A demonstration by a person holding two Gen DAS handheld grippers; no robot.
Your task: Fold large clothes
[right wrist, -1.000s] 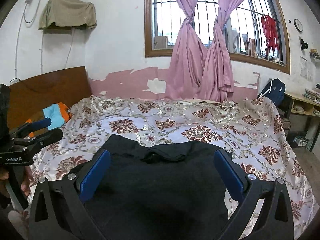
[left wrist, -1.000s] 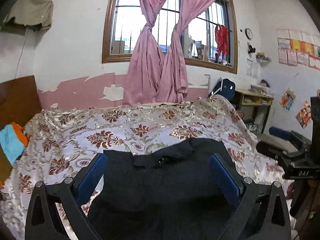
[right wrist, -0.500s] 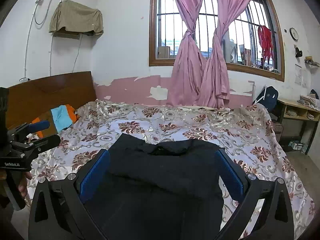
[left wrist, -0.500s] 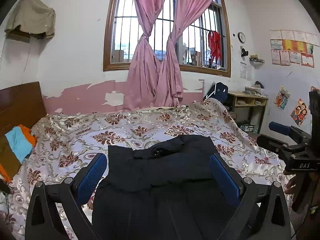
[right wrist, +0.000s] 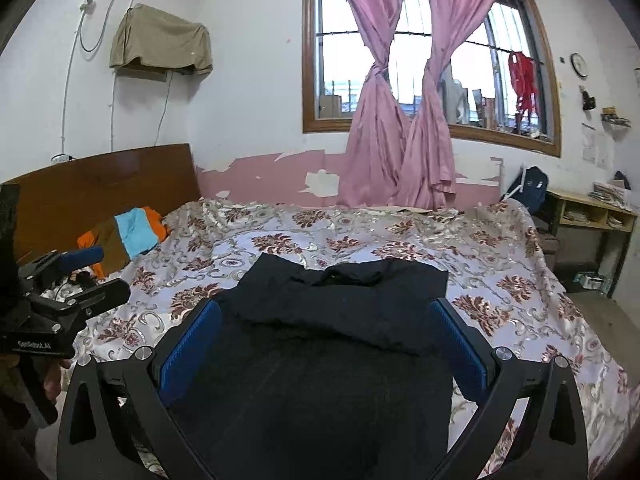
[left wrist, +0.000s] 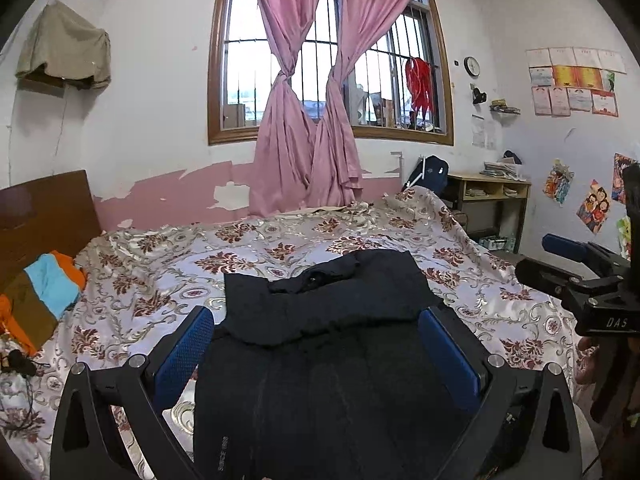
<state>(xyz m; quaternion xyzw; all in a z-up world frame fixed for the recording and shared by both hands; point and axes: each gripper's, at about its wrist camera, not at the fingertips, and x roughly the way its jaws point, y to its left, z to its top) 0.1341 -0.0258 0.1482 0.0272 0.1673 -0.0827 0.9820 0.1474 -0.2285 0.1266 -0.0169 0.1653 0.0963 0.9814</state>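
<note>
A large black garment (left wrist: 328, 340) lies on the floral bedspread (left wrist: 160, 272), its far part folded back over the near part. It also shows in the right wrist view (right wrist: 340, 340). My left gripper (left wrist: 316, 344) is open and empty, held above the garment's near end. My right gripper (right wrist: 326, 344) is open and empty, also above the near end. Each gripper shows at the edge of the other's view: the right one (left wrist: 560, 260) and the left one (right wrist: 80, 272).
A wooden headboard (right wrist: 100, 180) stands at the left with orange, blue and brown clothes (right wrist: 128, 236) beside it. Pink curtains (right wrist: 400, 140) hang at the back window. A desk with shelves (right wrist: 588, 216) and a dark backpack (right wrist: 528, 184) stand at the right.
Both grippers have drawn back and up from the garment, so more of the bed and room shows. The garment lies still in its folded shape.
</note>
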